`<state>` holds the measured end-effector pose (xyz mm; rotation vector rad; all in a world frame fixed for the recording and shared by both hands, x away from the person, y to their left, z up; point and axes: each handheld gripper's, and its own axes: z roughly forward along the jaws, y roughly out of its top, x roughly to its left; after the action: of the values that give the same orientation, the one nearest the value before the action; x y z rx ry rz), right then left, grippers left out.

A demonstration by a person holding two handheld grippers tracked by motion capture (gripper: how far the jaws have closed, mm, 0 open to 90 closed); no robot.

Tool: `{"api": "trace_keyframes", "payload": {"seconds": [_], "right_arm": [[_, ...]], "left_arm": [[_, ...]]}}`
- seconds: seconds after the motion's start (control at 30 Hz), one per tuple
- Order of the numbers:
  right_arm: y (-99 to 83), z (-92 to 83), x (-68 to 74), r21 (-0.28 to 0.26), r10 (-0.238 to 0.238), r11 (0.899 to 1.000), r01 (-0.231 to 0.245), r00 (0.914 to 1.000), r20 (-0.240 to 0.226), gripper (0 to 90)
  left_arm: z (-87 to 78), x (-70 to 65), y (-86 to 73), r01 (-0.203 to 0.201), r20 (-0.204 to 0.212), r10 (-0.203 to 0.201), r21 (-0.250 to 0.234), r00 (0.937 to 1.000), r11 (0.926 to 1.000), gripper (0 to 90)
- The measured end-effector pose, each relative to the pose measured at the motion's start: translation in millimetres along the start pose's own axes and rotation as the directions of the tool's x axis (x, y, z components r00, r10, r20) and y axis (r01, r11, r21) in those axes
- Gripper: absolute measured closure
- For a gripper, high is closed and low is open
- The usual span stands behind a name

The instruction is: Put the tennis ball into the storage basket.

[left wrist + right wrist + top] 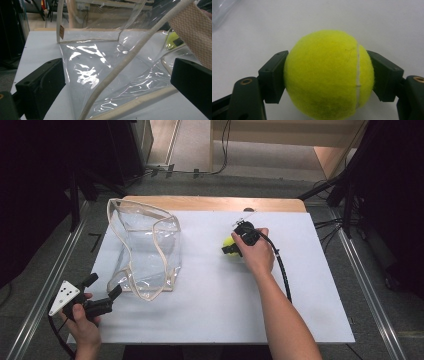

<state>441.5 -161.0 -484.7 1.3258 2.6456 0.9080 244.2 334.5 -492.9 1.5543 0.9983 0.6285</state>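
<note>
Two grippers matter here: your right gripper (231, 248) is clamped on the tennis ball (328, 75) mid-table, the clear bag (145, 250) lies to its left, and your left gripper (102, 287), jaws apart, straddles the bag's near corner.

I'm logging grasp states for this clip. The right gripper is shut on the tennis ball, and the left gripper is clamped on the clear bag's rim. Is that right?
Not quite. The right gripper is shut on the tennis ball, but the left gripper is open: in the left gripper view its jaws stand wide apart, with the clear bag's cloth-edged rim between them, not clamped.
</note>
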Motion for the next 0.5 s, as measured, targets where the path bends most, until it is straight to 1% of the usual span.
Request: {"api": "trace_keyframes", "payload": {"seconds": [0.17,0.3,0.5], "right_arm": [[1.4,-3.4,1.9,-0.017,-0.013,1.000,0.013,0.9999,-0.010,23.0],[2.6,-5.2,4.8,-0.014,-0.021,1.000,0.021,0.9997,-0.011,23.0],[4.8,-7.5,7.3,-0.025,-0.047,0.999,0.047,0.9983,-0.034,23.0]], "left_arm": [[-0.1,0.0,0.0,0.000,0.000,0.000,0.000,1.0000,1.0000,0.0],[-0.1,0.0,0.0,0.000,0.001,0.000,0.000,1.0000,1.0000,0.0],[-1.0,0.1,0.0,-0.004,0.008,0.004,-0.005,1.0000,1.0000,0.0]]}}
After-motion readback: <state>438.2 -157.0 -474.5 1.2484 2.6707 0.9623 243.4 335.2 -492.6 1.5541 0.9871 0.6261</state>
